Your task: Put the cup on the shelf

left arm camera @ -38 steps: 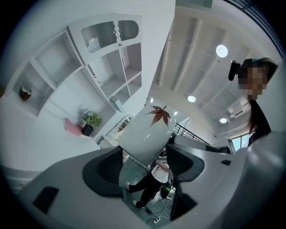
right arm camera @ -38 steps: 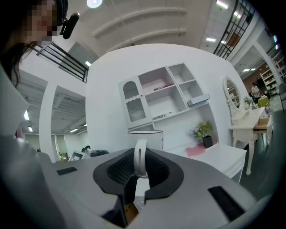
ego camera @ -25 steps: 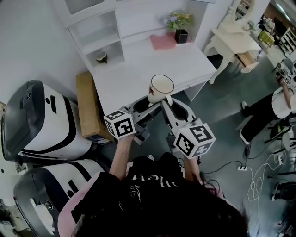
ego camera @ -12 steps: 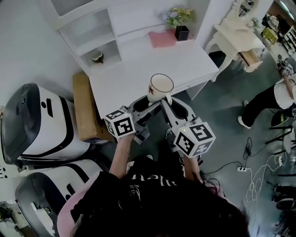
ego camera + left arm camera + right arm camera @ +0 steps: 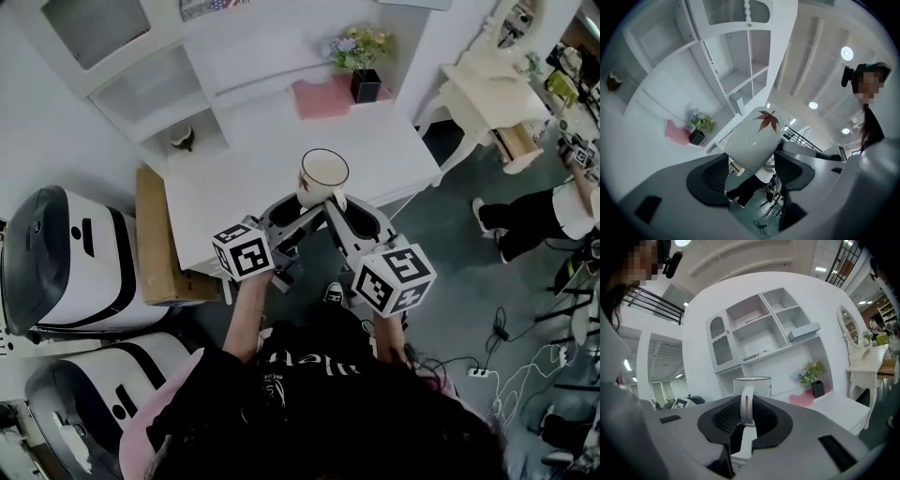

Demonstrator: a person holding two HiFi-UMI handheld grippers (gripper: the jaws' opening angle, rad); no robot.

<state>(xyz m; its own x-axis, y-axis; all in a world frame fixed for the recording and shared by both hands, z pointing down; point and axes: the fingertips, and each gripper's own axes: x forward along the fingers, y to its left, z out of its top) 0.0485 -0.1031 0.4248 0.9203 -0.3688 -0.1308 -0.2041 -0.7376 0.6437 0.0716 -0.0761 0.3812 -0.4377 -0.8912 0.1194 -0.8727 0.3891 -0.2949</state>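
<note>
A white cup (image 5: 324,174) with a dark rim and a red leaf print (image 5: 767,120) hangs above the front of the white desk (image 5: 253,159). My right gripper (image 5: 339,208) is shut on its handle (image 5: 746,404), which stands upright between the pads. My left gripper (image 5: 295,217) holds the cup's lower body (image 5: 752,143), with both pads against its sides. The white shelf unit (image 5: 150,94) stands at the desk's back left, well beyond the cup. One of its cubbies holds a small brown bowl (image 5: 182,138).
A black pot of flowers (image 5: 365,84) and a pink cloth (image 5: 323,96) sit at the desk's back. A cardboard box (image 5: 155,234) and two white-and-black machines (image 5: 66,253) stand left of the desk. At the right are a cream side table (image 5: 487,84) and a person (image 5: 539,211).
The desk and shelf have slid left and a little down in the head view, while both grippers and the cup keep their place and their hold.
</note>
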